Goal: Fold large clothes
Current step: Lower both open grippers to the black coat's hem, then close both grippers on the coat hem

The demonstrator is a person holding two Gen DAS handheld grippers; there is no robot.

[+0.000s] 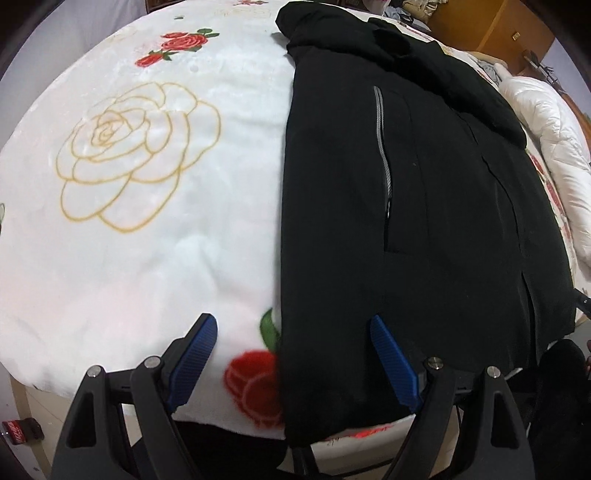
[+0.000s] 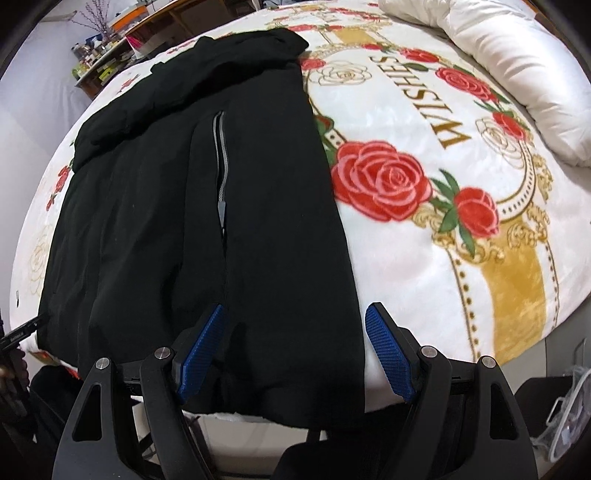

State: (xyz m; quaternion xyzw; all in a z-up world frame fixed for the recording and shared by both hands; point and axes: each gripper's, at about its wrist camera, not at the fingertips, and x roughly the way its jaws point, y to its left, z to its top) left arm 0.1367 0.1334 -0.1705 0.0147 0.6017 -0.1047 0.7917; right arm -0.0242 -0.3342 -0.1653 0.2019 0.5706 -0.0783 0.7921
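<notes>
A large black jacket (image 1: 424,206) lies lengthwise on the bed with both sides folded in, a grey pocket zip (image 1: 382,147) on top. It also shows in the right wrist view (image 2: 207,206). My left gripper (image 1: 291,321) is open and empty, straddling the jacket's left bottom edge at the bed's near side. My right gripper (image 2: 295,310) is open and empty, just above the jacket's right bottom corner. The jacket's hem hangs slightly over the bed edge.
The bed is covered by a white blanket with red roses (image 2: 424,240). A white quilted duvet (image 2: 498,66) lies at the far right. A wooden cabinet (image 1: 495,26) and a cluttered desk (image 2: 107,48) stand beyond the bed.
</notes>
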